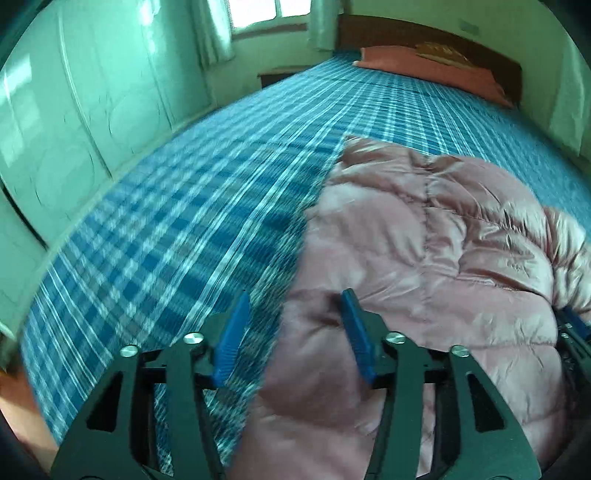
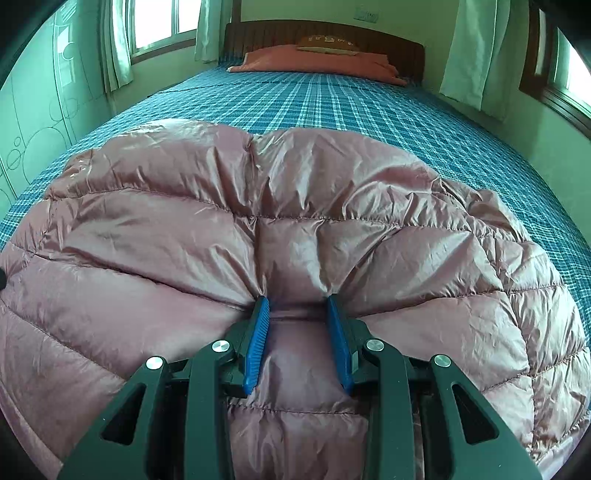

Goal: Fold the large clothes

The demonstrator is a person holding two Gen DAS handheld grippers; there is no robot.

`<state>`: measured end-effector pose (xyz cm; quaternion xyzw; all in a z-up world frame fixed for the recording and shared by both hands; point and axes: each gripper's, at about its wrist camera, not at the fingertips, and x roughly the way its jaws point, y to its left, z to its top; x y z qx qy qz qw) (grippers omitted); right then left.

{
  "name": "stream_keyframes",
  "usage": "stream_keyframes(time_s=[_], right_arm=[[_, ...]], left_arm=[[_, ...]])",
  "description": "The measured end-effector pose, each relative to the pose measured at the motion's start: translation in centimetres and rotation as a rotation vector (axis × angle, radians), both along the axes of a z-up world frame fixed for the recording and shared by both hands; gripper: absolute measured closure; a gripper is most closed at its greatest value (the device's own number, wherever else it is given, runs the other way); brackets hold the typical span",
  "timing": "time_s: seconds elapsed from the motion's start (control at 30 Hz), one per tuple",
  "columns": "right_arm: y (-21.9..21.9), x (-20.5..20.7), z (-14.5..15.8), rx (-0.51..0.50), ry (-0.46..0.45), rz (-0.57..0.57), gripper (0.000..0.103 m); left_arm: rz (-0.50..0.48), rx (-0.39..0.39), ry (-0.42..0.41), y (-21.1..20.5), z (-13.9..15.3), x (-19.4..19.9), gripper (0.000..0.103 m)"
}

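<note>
A large pink quilted down jacket [image 2: 258, 229] lies spread on the bed's blue plaid sheet [image 2: 332, 107]. My right gripper [image 2: 298, 301] is partly closed, and its blue pads [image 2: 258, 332] pinch a puffy fold of the jacket between them. In the left wrist view the jacket [image 1: 424, 240] fills the right half. My left gripper [image 1: 295, 299] is open and empty above the jacket's left edge, one pad [image 1: 234, 339] over the sheet and the other over the jacket. The right gripper's blue tip [image 1: 576, 321] shows at the far right edge.
A pink pillow [image 2: 317, 62] and a wooden headboard [image 2: 325, 33] lie at the far end of the bed. Pale green wardrobe doors [image 1: 74, 129] run along the left. Curtained windows [image 2: 162, 22] stand at the back and right. The sheet [image 1: 184, 221] stretches left of the jacket.
</note>
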<state>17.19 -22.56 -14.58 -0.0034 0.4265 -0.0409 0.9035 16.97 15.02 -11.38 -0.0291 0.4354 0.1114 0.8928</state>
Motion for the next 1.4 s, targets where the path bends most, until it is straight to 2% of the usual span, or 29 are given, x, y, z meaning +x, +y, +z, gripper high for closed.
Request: stream_keyframes(time_s=[0.03, 0.13, 0.27, 0.33, 0.4, 0.5, 0.57, 0.7, 0.73, 0.8, 0.83, 0.87, 0.97, 1.07, 1.2, 1.33, 1.4], right_arm=[[0.1, -0.1, 0.0, 0.001, -0.001, 0.0, 0.07], [-0.2, -0.1, 0.0, 0.003, -0.003, 0.0, 0.07], [-0.3, -0.1, 0.0, 0.003, -0.003, 0.001, 0.07], [-0.3, -0.1, 0.0, 0.002, -0.003, 0.001, 0.07], [-0.2, -0.1, 0.0, 0.0, -0.004, 0.0, 0.07], [-0.1, -0.2, 0.1, -0.005, -0.007, -0.001, 0.07], [-0.1, -0.2, 0.2, -0.007, -0.008, -0.002, 0.07], [0.0, -0.2, 0.2, -0.013, -0.008, -0.002, 0.07], [0.1, -0.2, 0.2, -0.018, -0.008, -0.003, 0.07], [0.4, -0.2, 0.2, -0.025, -0.01, -0.004, 0.07], [0.5, -0.3, 0.2, -0.027, -0.011, -0.006, 0.07], [0.6, -0.3, 0.2, -0.026, -0.011, -0.006, 0.07], [0.6, -0.3, 0.2, -0.028, -0.011, -0.006, 0.07], [0.6, -0.3, 0.2, -0.027, -0.012, -0.006, 0.07], [0.6, -0.3, 0.3, -0.018, -0.013, -0.008, 0.07], [0.3, -0.3, 1.0, 0.001, -0.005, -0.011, 0.07], [-0.7, -0.6, 1.8, 0.034, -0.003, -0.019, 0.066]], left_arm=[[-0.002, -0.077, 0.016, 1.2, -0.3, -0.4, 0.044], [-0.024, -0.245, 0.04, 2.9, -1.0, -0.9, 0.042], [-0.038, -0.504, 0.077, 4.0, -2.8, -0.4, 0.039], [-0.03, -0.547, 0.075, 4.2, -3.5, 0.0, 0.036], [-0.049, -0.557, 0.054, 3.9, -3.5, 0.3, 0.035], [-0.103, -0.657, 0.079, 3.6, -3.9, 1.5, 0.035], [-0.126, -0.673, 0.085, 3.1, -4.2, 1.7, 0.035], [-0.084, -0.751, 0.074, 3.9, -5.0, 2.6, 0.035], [-0.089, -0.735, 0.076, 3.5, -5.0, 2.7, 0.035], [-0.137, -0.648, 0.076, 2.3, -4.3, 2.8, 0.046], [-0.162, -0.606, 0.076, 1.6, -4.1, 2.9, 0.055], [-0.183, -0.582, 0.072, 1.0, -3.8, 2.8, 0.063], [-0.185, -0.552, 0.046, 0.6, -3.0, 2.6, 0.077], [-0.203, -0.466, 0.001, -0.6, -1.2, 1.8, 0.086], [-0.23, -0.36, -0.063, -2.7, 1.6, 0.5, 0.089], [-0.267, -0.317, -0.112, -4.7, 4.7, -0.5, 0.09], [-0.29, -0.3, -0.126, -5.4, 5.9, -1.0, 0.09]])
